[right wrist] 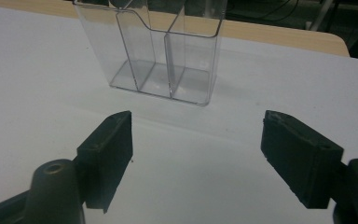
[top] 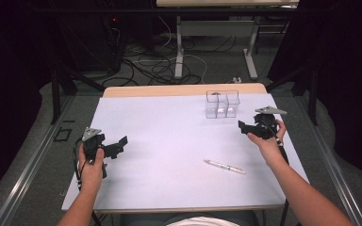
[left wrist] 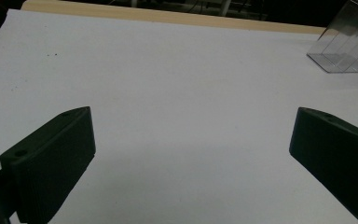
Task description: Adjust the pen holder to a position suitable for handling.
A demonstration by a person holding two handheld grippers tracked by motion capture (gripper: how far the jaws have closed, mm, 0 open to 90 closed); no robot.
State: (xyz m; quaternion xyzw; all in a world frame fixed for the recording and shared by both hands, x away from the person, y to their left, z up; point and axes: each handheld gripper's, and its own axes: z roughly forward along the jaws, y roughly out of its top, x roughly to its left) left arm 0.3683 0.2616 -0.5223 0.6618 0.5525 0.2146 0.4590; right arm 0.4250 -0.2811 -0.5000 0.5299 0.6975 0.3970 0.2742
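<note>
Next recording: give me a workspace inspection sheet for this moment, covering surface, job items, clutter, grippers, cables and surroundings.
Surface: white table top, bare wooden strip along its far edge.
Job's things: clear divided holder upright and empty near the far right; white pen lying flat, right of centre, touched by nothing.
Clutter: nothing seen.
Grippers: left gripper open, over the table's left edge; right gripper open, just right of the holder, apart from it.
Cables: one trails from each gripper; loose cables on the floor beyond.
Surroundings: dark curtains, table legs behind.
</note>
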